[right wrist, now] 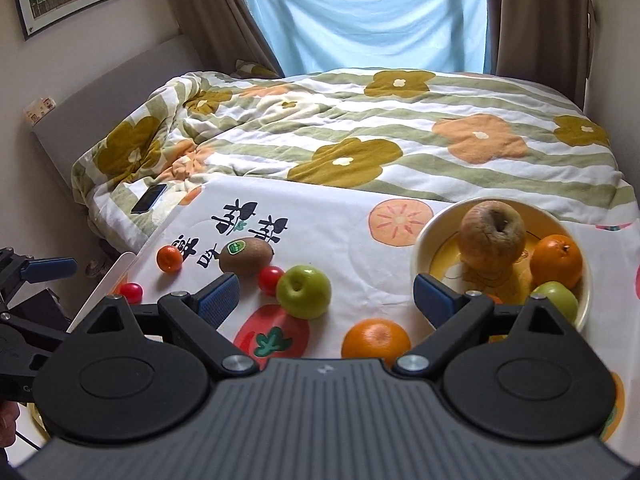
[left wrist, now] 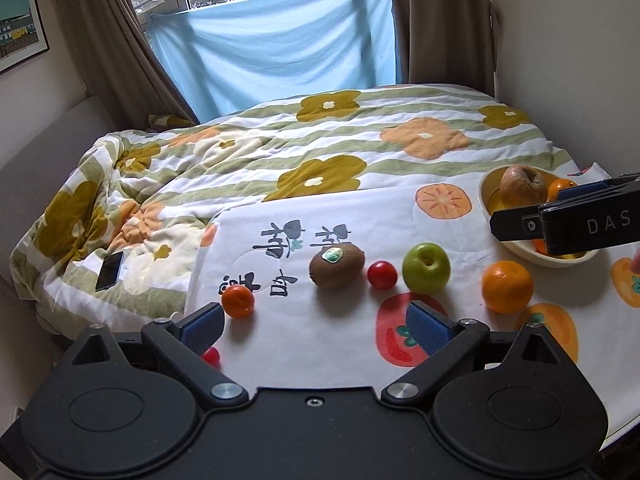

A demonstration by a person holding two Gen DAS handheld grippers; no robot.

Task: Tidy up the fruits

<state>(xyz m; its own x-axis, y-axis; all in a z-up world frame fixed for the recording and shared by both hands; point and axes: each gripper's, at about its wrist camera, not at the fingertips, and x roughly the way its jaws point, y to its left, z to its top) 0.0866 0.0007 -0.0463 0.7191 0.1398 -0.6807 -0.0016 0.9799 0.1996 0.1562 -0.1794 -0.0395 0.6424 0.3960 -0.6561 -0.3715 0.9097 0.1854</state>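
Note:
On a white fruit-print cloth [left wrist: 320,344] lie a small mandarin [left wrist: 238,301], a kiwi [left wrist: 337,266], a cherry tomato [left wrist: 382,275], a green apple [left wrist: 426,268] and an orange [left wrist: 507,287]. Another red tomato [left wrist: 211,356] peeks out behind a finger. My left gripper [left wrist: 316,330] hangs open over the cloth's near edge, holding nothing. My right gripper [right wrist: 327,300] is open too, above the green apple [right wrist: 304,291] and orange [right wrist: 376,338], beside the cream bowl [right wrist: 424,240]. The bowl holds a wrinkled brown apple [right wrist: 491,226], an orange [right wrist: 556,256] and a green apple [right wrist: 558,300].
A bed with a flowered quilt [left wrist: 340,148] stands behind the cloth, and a dark phone [left wrist: 110,271] lies on its left side. Curtains and a blue sheet [left wrist: 280,48] cover the window. The cloth ends at a board edge [right wrist: 108,280] on the left.

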